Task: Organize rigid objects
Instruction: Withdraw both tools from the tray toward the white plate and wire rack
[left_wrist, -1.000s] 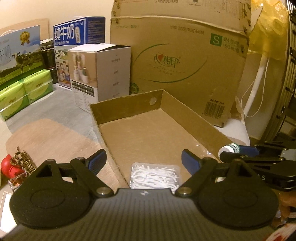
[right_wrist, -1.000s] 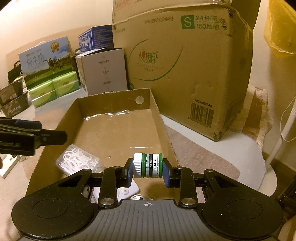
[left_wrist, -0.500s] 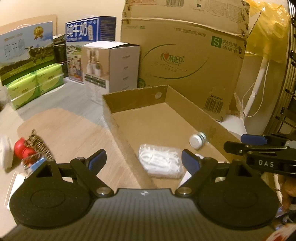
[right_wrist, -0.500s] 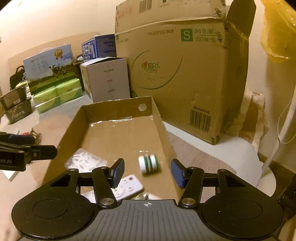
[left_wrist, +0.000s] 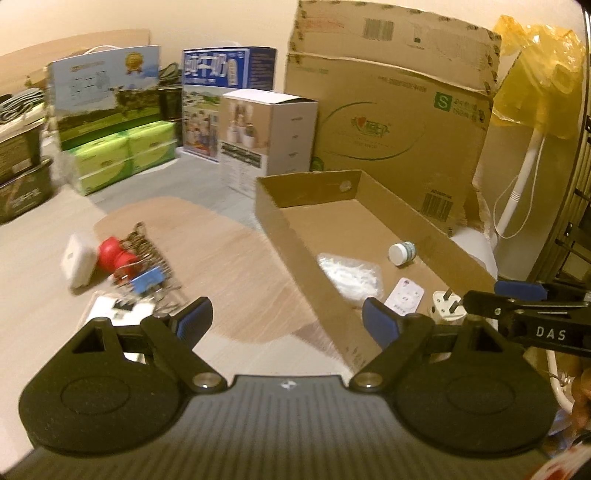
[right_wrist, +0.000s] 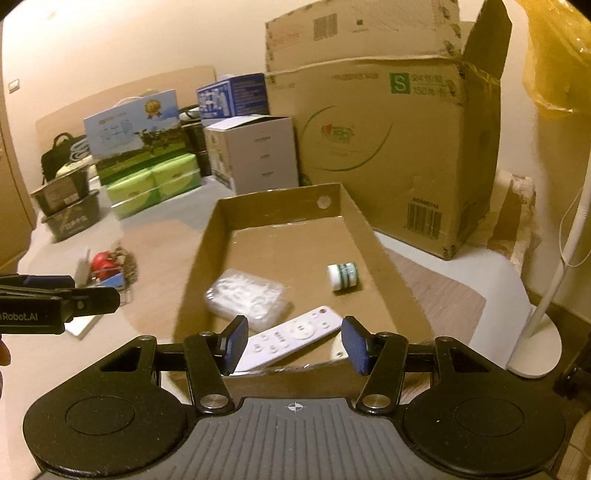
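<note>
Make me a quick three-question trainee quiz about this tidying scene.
1. True or false: the right tongs hold the lip salve jar.
2. Which lies inside the cardboard tray? A) red toy B) white remote C) green tissue packs
3. Fill in: the left tongs are ____.

Key
1. False; they are open, and the jar lies on its side in the tray.
2. B; the white remote is in it, beside the bag of floss picks.
3. Open.

Dim, warm yellow indoor light, strong fisheye bending at the edges, dark vignetted corners, motion blur throughout
</note>
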